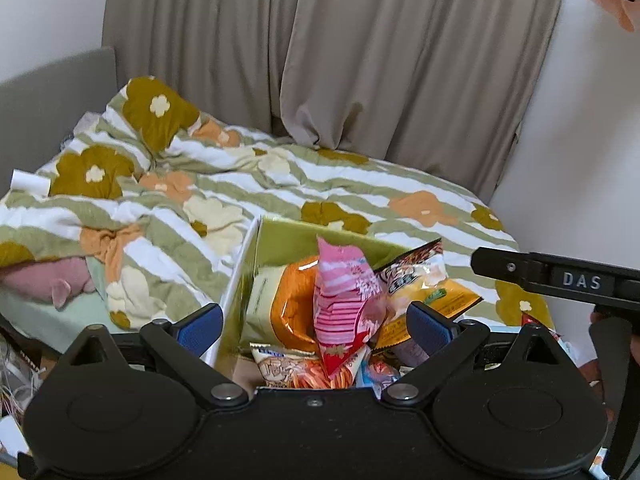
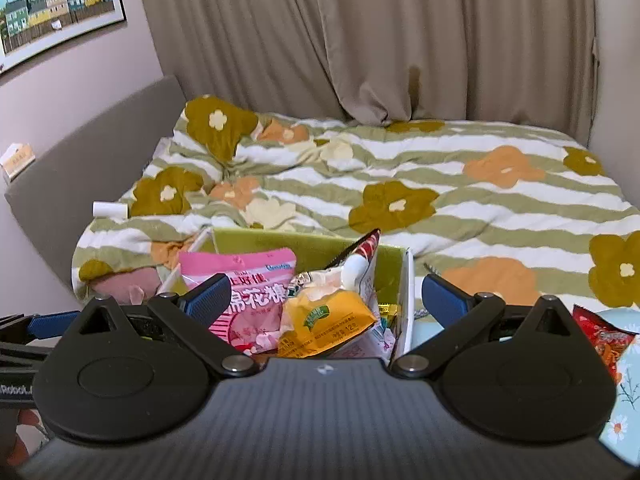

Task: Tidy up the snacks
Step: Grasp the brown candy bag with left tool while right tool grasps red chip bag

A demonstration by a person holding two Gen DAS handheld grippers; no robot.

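Right wrist view: right gripper point(image 2: 324, 300) fingers spread wide, nothing held — red snack packet point(image 2: 600, 338) lies outside the green box point(image 2: 280, 242), just right of its right finger, nearer this hand. Left gripper point(image 1: 316, 326) also wide, empty, over the box.

Both grippers tilted downward, jaws spread wide and holding nothing.

The left gripper point(image 1: 314, 326) points forward and down, its blue-padded fingers point(image 1: 200, 328) set far apart with nothing pressed between the pads. The right gripper point(image 2: 326, 300) takes much the same downward slant, its blue pads point(image 2: 442, 300) as wide apart, gripping nothing. In the left wrist view the right gripper's black arm reaches in from the right edge, with part of the person's hand point(image 1: 600, 364) below it, gripping the handle.
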